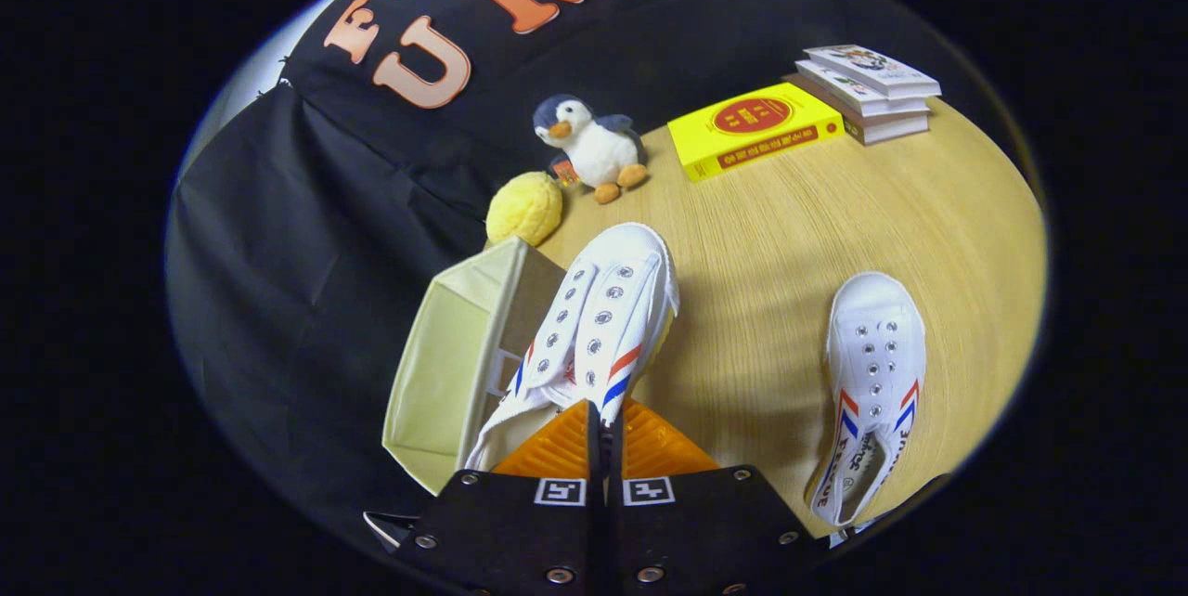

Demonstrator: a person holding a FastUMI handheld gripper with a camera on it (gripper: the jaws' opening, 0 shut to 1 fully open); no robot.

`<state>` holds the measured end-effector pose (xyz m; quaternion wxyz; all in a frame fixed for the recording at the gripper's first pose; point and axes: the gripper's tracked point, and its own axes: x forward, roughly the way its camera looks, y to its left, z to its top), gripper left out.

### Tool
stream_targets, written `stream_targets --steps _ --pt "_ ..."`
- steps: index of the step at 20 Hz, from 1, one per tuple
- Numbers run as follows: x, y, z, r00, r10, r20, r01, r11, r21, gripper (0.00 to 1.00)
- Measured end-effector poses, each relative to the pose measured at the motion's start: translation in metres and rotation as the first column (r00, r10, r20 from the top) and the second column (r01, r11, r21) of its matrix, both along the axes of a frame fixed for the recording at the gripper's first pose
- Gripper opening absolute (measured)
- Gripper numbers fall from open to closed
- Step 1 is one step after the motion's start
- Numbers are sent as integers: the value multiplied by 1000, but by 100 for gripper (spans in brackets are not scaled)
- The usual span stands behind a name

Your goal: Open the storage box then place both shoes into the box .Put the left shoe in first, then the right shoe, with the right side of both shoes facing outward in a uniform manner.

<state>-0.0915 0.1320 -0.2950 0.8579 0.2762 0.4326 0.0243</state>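
A white canvas shoe (603,317) with red and blue side stripes hangs off the table, its toe pointing away from me. My gripper (603,434) is shut on the rim of its heel opening. Just left of the held shoe stands the beige fabric storage box (445,373), open, with its pale inside facing me. The second white shoe (872,382) lies flat on the wooden table (789,234) to the right of my fingers, toe pointing away.
Beyond the box sit a yellow ball (524,206) and a plush penguin (589,146). Farther right lie a yellow book (752,127) and a small stack of books (868,90). Black cloth walls the booth behind and to the left.
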Motion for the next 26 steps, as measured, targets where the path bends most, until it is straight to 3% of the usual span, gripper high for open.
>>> stream_targets --steps 5,9,18,26 --pt "30 28 53 997 42 70 -42 999 -7 0" --pt "44 73 68 989 118 84 -120 993 11 0" --pt "48 160 18 965 257 -51 -259 966 -23 0" --pt "48 181 -50 914 249 -319 -293 951 -96 1"
